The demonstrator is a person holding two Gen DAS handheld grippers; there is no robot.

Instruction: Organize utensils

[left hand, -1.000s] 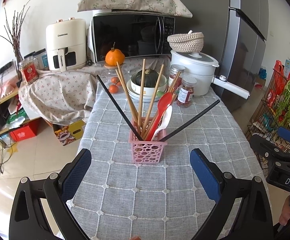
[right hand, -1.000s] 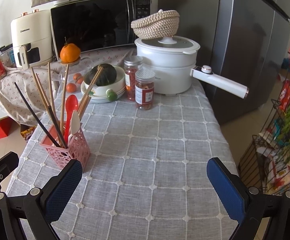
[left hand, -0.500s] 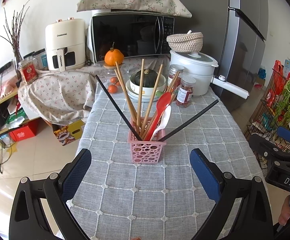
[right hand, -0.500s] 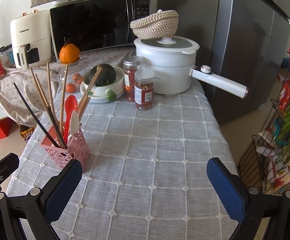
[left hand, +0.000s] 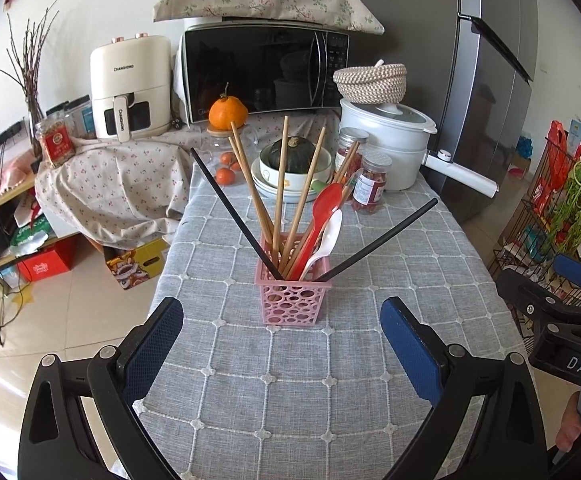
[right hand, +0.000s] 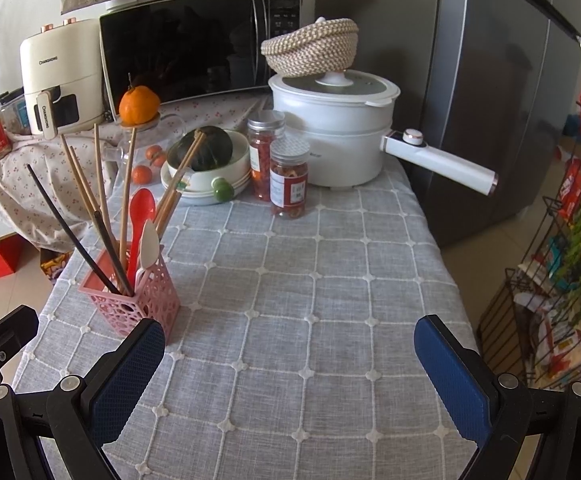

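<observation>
A pink perforated utensil basket stands on the grey checked tablecloth. It holds several wooden chopsticks, two black chopsticks, a red spoon and a white spoon. My left gripper is open and empty, just in front of the basket. My right gripper is open and empty over the cloth, with the basket at its left finger.
At the back of the table stand a white pot with a long handle, two spice jars, a bowl with a squash and a microwave. A wire rack stands to the right of the table.
Both views have shifted very slightly. The basket and utensils stand as before. Both grippers stay open.
</observation>
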